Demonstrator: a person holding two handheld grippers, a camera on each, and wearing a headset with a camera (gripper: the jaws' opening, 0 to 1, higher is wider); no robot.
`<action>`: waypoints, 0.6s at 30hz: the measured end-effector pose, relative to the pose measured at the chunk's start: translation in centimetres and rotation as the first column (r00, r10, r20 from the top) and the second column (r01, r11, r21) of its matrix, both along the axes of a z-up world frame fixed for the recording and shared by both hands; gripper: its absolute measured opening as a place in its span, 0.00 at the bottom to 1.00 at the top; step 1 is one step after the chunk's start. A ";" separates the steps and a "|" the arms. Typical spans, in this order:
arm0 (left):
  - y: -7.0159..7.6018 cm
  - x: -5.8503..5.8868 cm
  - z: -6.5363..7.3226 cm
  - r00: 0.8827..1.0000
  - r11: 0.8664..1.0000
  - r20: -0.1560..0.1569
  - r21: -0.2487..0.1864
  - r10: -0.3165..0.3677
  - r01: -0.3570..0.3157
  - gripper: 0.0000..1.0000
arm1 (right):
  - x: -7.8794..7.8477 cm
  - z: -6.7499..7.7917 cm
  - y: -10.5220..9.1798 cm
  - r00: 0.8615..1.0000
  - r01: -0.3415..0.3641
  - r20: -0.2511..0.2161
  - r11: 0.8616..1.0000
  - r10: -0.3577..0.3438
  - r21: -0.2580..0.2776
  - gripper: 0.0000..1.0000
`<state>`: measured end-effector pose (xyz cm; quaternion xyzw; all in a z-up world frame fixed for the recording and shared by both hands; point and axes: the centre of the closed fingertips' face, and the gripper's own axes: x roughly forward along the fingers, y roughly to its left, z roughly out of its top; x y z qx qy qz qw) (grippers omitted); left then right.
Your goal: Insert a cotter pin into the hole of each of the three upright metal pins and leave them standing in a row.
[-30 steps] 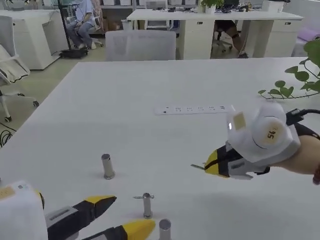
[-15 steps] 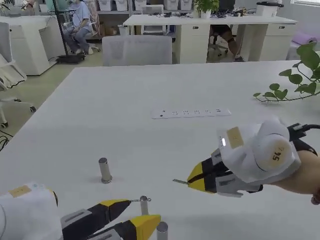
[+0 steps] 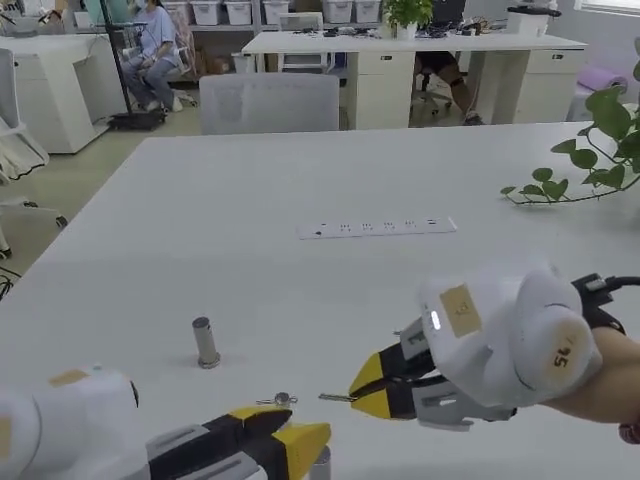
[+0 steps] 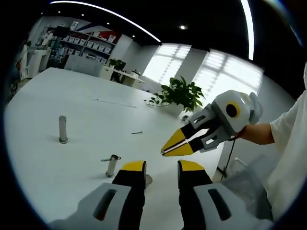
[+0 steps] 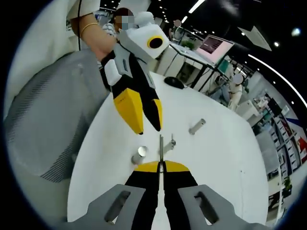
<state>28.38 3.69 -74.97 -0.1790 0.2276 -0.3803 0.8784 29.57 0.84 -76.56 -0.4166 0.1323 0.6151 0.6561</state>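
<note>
Apparently on the second of three insertions, a person holds the right gripper (image 3: 352,393) just right of the middle metal pin (image 3: 282,400). Its jaws are clamped together on a cotter pin (image 3: 333,398) that juts out tip first toward that pin. The middle metal pin stands upright and already carries a fitted cotter pin (image 4: 108,159), seen as a small crossbar in the left gripper view. The near metal pin (image 5: 140,154) stands just this side of it, partly hidden under the left gripper (image 3: 310,422), whose jaws are apart and hold nothing. The far metal pin (image 3: 205,342) stands beyond and to the left, with no cotter pin showing on it.

On this evidence, the next move calls for lining the thin tip up level with the cross-hole of a bare pin, probably the near one. The left jaws would close on that pin to steady it, since a nudge could topple it.

Room is generous beyond the middle metal pin. Open bench (image 3: 300,170) runs to a power strip (image 3: 377,228) and a plant (image 3: 603,108), both well apart from it, with one spare cotter pin (image 4: 137,132) lying loose between. Space is tight only on the near side, where the two grippers crowd together near the bench's edge.
</note>
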 end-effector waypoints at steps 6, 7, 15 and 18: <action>-0.7 -0.2 0.0 0.999 0.999 -0.030 -0.031 -0.017 0.016 0.20 | -0.8 -0.2 0.3 0.999 -0.030 0.016 0.999 0.030 -0.014 0.03; -0.7 -0.2 0.0 0.999 0.999 -0.031 -0.030 -0.019 0.018 0.19 | -0.9 -0.1 0.4 0.999 -0.037 0.021 0.999 0.037 -0.015 0.03; -0.9 -0.2 -0.3 0.999 0.999 -0.048 -0.024 -0.022 0.021 0.13 | -1.5 -0.2 0.7 0.998 -0.056 0.027 0.998 0.057 -0.024 0.03; -0.9 -0.2 -0.6 0.998 1.000 -0.049 0.002 -0.028 0.028 0.11 | -1.7 -0.2 0.9 0.998 -0.057 0.023 0.998 0.058 -0.019 0.03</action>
